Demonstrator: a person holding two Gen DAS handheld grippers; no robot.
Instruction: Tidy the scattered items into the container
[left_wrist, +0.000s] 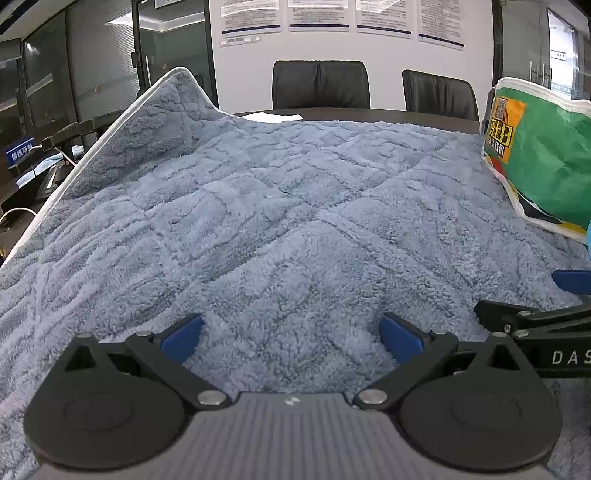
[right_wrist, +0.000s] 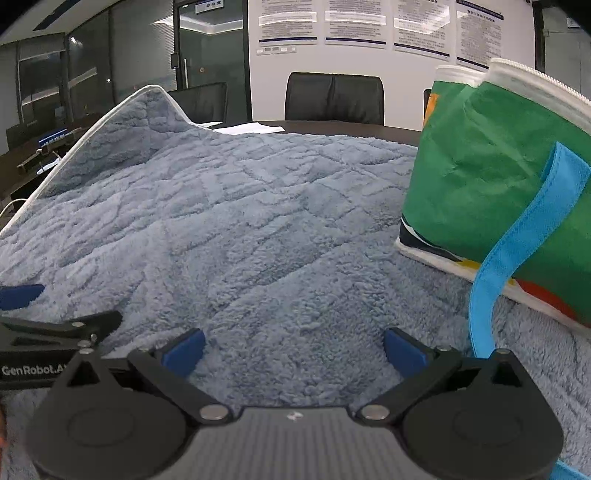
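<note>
Both tongs — left (left_wrist: 291, 338) and right (right_wrist: 293, 350) — are sitting spread wide, gripping nothing, side by side over the blue blanket (left_wrist: 258, 221). Ahead and to the right, the green bag (right_wrist: 498, 192) is standing on it. Lifting the blanket risks toppling the bag — only the right view is showing its blue strap (right_wrist: 517, 240).

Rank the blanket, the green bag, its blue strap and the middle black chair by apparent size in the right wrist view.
1. blue-grey blanket
2. green bag
3. and 4. black chair and blue strap: too alike to rank, and the strap is much nearer the camera.
</note>
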